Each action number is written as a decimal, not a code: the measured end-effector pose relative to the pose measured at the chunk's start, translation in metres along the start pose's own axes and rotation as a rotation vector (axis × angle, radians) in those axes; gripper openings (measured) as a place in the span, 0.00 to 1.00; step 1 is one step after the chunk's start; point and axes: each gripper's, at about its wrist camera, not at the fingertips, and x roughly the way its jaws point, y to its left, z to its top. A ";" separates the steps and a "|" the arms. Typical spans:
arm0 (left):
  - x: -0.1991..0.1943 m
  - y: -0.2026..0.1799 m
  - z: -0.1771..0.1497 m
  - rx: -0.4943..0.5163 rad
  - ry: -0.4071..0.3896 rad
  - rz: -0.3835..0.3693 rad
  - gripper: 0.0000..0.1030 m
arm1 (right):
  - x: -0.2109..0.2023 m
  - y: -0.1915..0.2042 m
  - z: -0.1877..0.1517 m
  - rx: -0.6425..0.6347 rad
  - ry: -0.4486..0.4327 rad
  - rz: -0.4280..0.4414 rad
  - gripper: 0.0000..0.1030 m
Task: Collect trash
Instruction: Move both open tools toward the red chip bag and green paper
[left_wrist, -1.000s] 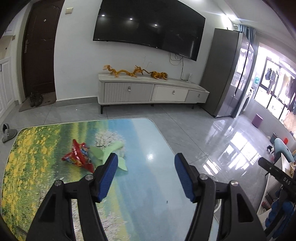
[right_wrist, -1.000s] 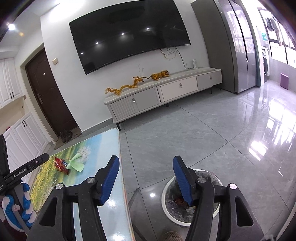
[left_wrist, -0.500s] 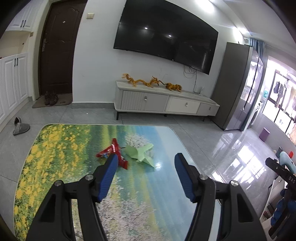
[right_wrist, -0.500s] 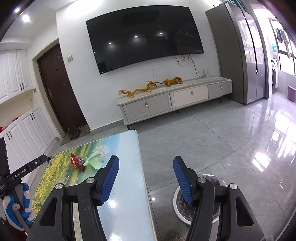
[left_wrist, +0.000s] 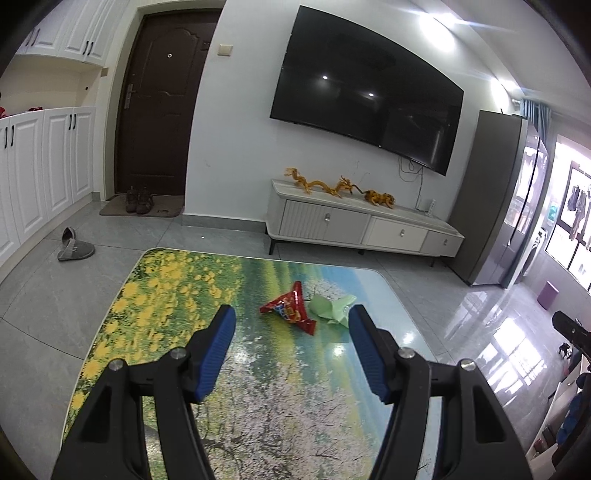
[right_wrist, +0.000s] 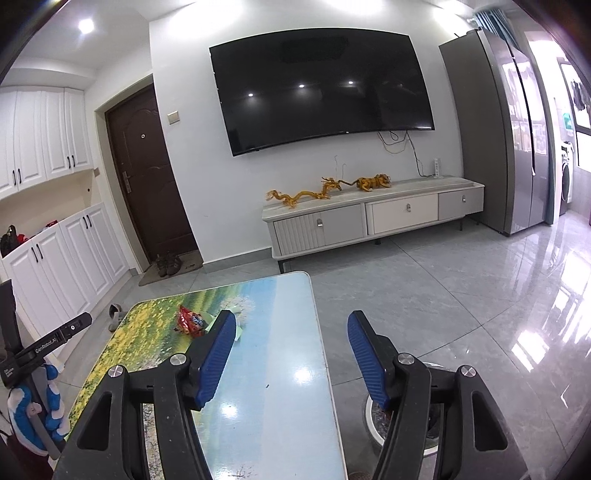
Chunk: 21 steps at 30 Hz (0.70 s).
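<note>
A red snack wrapper (left_wrist: 291, 312) and a crumpled pale green paper (left_wrist: 330, 309) lie side by side on the flower-print table (left_wrist: 155, 295). My left gripper (left_wrist: 290, 325) is open and empty, held above the table a little short of the wrapper. In the right wrist view the wrapper (right_wrist: 190, 320) and green paper (right_wrist: 238, 329) lie to the left, the paper partly behind my left finger. My right gripper (right_wrist: 291, 332) is open and empty over the table's right edge. A white bin (right_wrist: 373, 419) with trash stands on the floor below it, mostly hidden.
A white TV cabinet (left_wrist: 362, 225) with golden dragon figures stands at the far wall under a big TV. A grey fridge (left_wrist: 498, 206) is at the right. Slippers (left_wrist: 74, 249) lie on the floor left. The left handle and gloved hand (right_wrist: 33, 402) show at the far left.
Both views have swung left. The wrapper and paper now lie between my left fingers instead of left of them. The right gripper moved from over the bin to the table's edge.
</note>
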 end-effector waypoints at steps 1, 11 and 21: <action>-0.003 0.002 -0.001 -0.003 -0.005 0.004 0.60 | -0.001 0.002 0.001 -0.004 -0.002 0.003 0.59; -0.007 0.020 -0.004 -0.038 0.022 0.000 0.60 | -0.005 0.017 0.003 -0.040 -0.020 0.035 0.61; 0.048 0.036 -0.020 -0.082 0.146 -0.022 0.60 | 0.042 0.020 -0.008 -0.041 0.075 0.062 0.61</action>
